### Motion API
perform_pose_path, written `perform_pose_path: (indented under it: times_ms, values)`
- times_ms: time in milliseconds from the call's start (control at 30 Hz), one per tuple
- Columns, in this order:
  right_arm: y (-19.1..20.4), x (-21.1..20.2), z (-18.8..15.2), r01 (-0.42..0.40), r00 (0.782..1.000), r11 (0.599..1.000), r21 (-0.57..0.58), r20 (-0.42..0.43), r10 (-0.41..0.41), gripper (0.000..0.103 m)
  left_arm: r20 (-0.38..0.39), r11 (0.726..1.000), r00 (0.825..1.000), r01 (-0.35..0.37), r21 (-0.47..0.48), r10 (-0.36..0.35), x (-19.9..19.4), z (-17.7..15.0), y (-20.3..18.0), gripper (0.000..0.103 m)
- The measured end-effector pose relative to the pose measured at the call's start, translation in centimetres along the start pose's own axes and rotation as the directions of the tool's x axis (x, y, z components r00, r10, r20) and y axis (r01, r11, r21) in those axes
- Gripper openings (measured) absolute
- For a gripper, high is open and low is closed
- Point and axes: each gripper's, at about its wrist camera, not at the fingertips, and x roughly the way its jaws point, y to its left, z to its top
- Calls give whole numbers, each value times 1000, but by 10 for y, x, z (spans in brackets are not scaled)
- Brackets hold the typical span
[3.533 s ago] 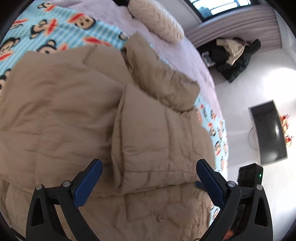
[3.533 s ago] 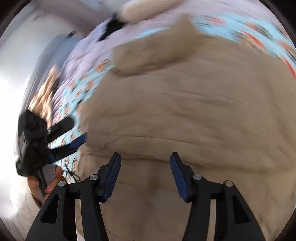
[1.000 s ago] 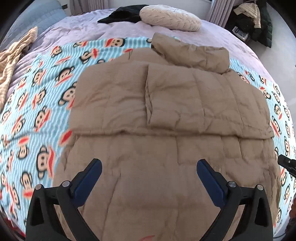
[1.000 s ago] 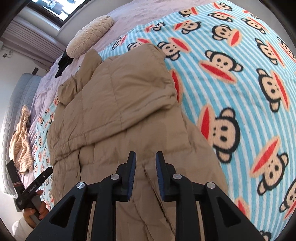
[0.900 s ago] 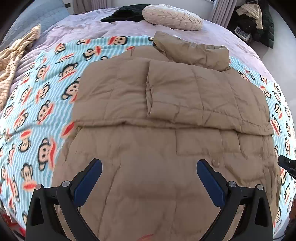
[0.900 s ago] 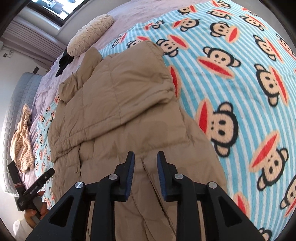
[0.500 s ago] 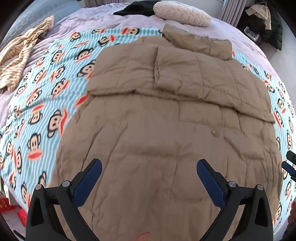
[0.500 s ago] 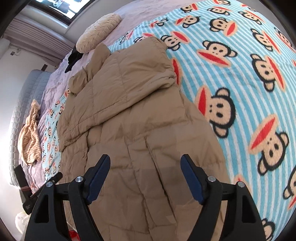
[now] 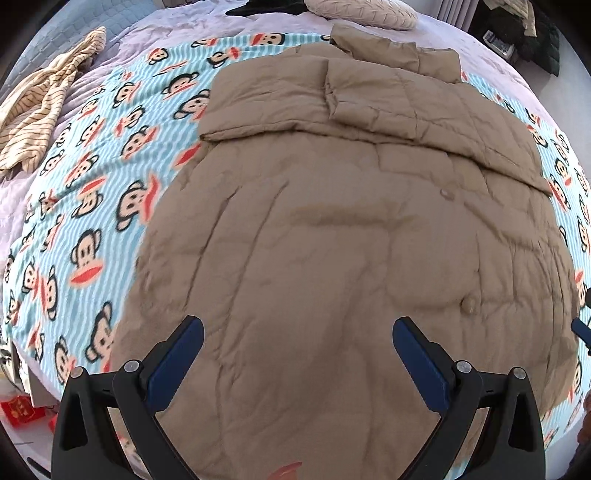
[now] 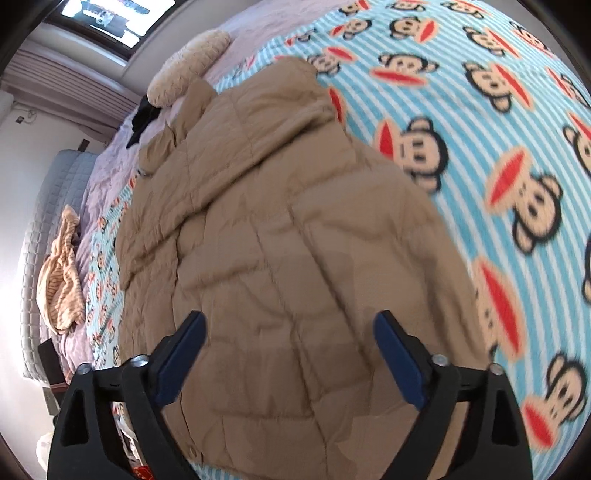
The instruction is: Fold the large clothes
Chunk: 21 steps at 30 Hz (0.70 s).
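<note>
Just now the right gripper [image 10: 288, 354] had been opening, jaws wide, nothing between them; the left gripper [image 9: 297, 363] was spread and empty too. Tan coat [image 9: 332, 240] lay flat on the monkey blanket [image 9: 92, 206], sleeves folded toward 12 o'clock; hem fold likely next.

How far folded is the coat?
Partly: coat sleeves lie folded across its chest; the lower body is still spread flat on the blanket.

One coat [image 9: 332, 240], one blanket [image 9: 92, 192], one pillow [image 9: 362, 9].
</note>
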Motion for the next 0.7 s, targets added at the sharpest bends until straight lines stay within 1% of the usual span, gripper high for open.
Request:
perform_pose_path:
  times_ms: [167,200,333,433,533,700]
  values:
    - [12,-3,-28,-8,1000,1000,0,-29,8,103,-11,1000,1000,4,12,-4,-12,-22,18,102]
    - [14,-2,-33,-17,999,1000,8,-50,17,103,-12,1000,1000,5,11,-5,-16,-27,23,102]
    - [12,-5,-54,-59,993,993,98,-97,68,103,-16,1000,1000,3,-4,-4,-28,-40,38,102]
    - [11,-12,-68,-60,993,987,152,-94,75,103,-15,1000,1000,-4,-8,4,-37,-50,48,102]
    - [11,-21,-82,-54,994,983,173,-83,69,103,-9,1000,1000,-21,-1,21,-43,-58,56,102]
    - [8,-37,-100,-60,995,973,222,-65,76,103,-30,1000,999,-23,-6,23,-46,-72,70,102]
